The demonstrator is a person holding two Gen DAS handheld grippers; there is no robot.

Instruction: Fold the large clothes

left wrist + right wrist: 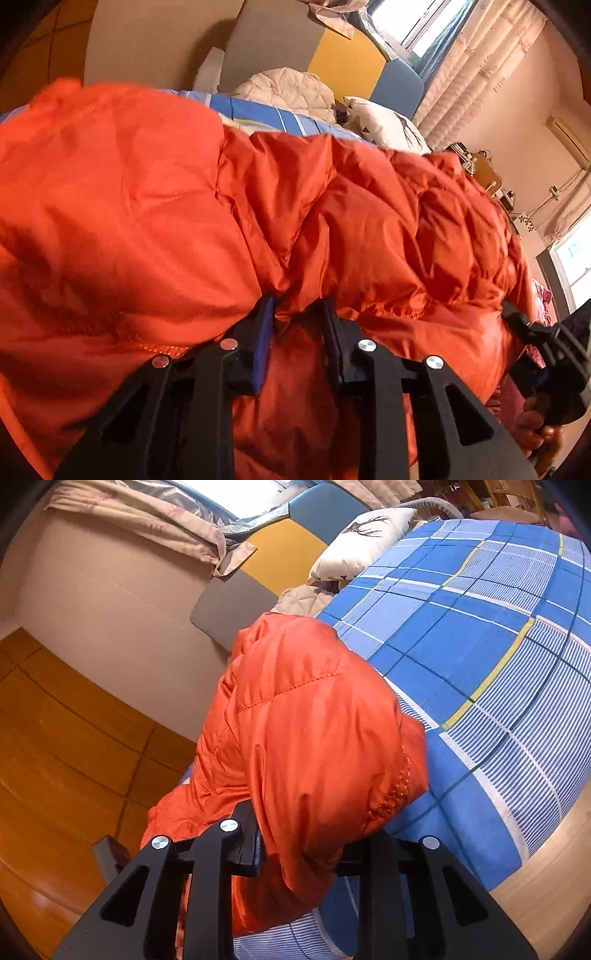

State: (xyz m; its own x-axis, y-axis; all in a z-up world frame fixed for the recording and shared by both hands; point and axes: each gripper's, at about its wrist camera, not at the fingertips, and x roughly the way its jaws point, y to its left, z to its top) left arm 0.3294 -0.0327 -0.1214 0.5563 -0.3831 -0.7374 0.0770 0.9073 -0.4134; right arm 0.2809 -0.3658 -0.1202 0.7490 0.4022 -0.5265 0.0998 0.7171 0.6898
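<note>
Both claws are on the puffy orange quilted nylon jacket [332, 221], which lies bunched across the bed with the blue plaid sheet [480, 646], one end hanging off the bed edge toward the wooden floor [55, 738].

To fold cleanly: lift both ends level, keep the hem line taut between your hands, and carry the fabric over in one arc so the padding doesn't balloon or slide. Slippery shell, so don't slacken mid-carry.

Left claw [299, 314]: nearly closed, pinching a gathered fold of jacket between its pads.

Right claw [299, 849]: narrow gap, a thick drape of jacket clamped between the fingers. The far pad is hidden under cloth, so the bite looks firm but I can't confirm its depth.

The right claw also shows at the edge of the left view, at the jacket's hem.
</note>
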